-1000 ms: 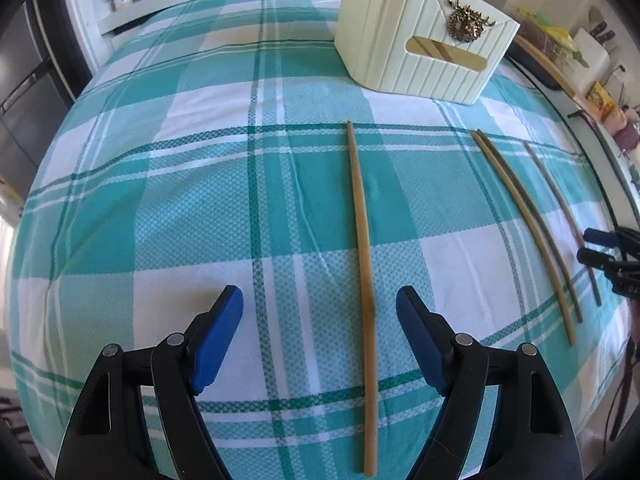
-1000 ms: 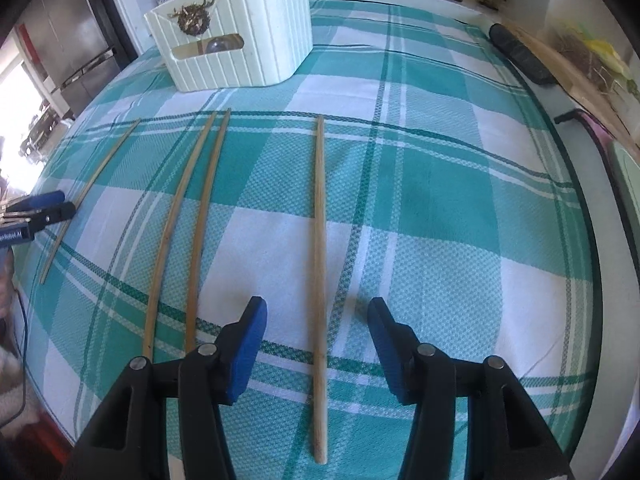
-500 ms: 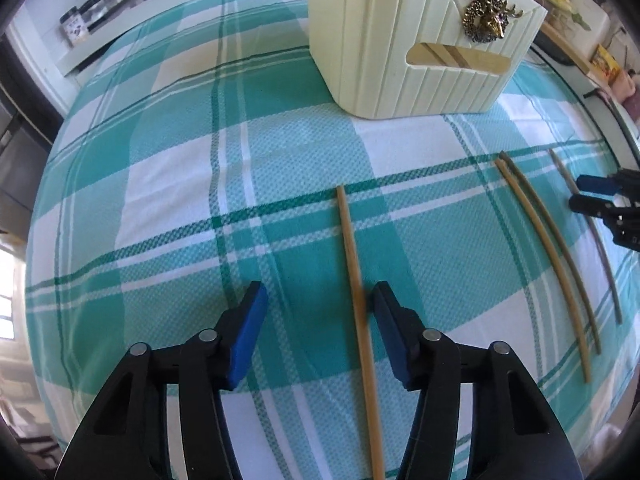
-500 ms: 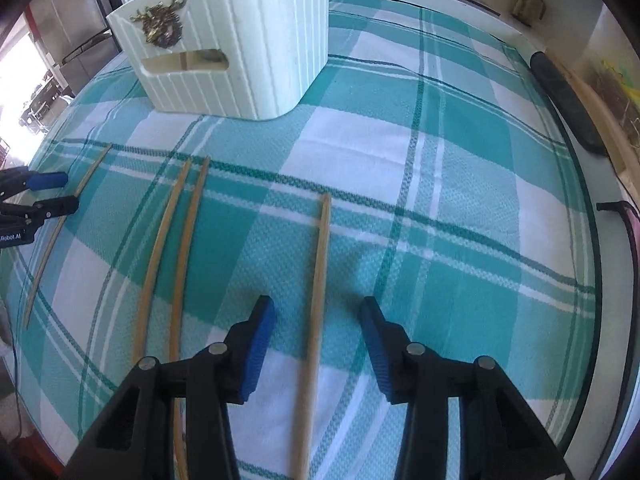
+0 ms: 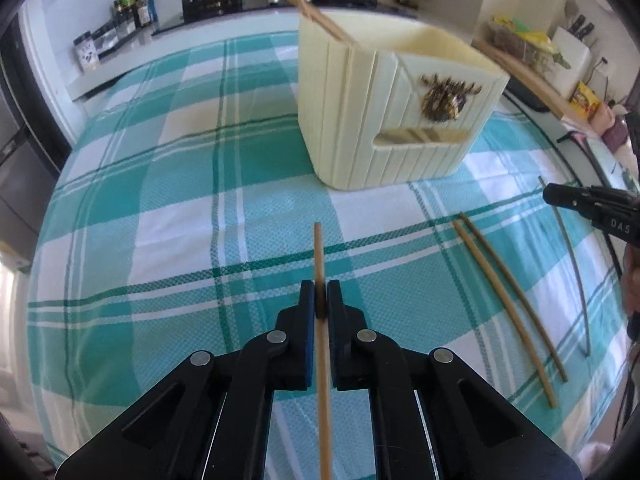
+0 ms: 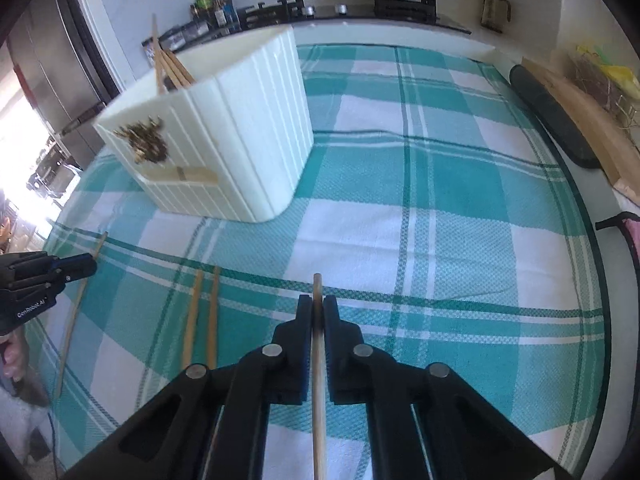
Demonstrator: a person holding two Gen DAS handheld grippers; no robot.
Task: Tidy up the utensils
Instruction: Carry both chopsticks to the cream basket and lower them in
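Both our grippers, left gripper [image 5: 320, 300] and right gripper [image 6: 317, 312], having just closed, are each pinching a thin bamboo chopstick [image 5: 319, 256] [image 6: 317, 288] between blue fingers [image 5: 307, 300].

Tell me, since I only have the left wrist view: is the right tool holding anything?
Observer: Yes. The right tool is shut on a chopstick. Its jaws have just been closing on it, and the chopstick runs straight back between them.
Operator: And what lies past that chopstick, on the side away from the left tool?
Observer: Just cloth, then a dark roll along its edge.
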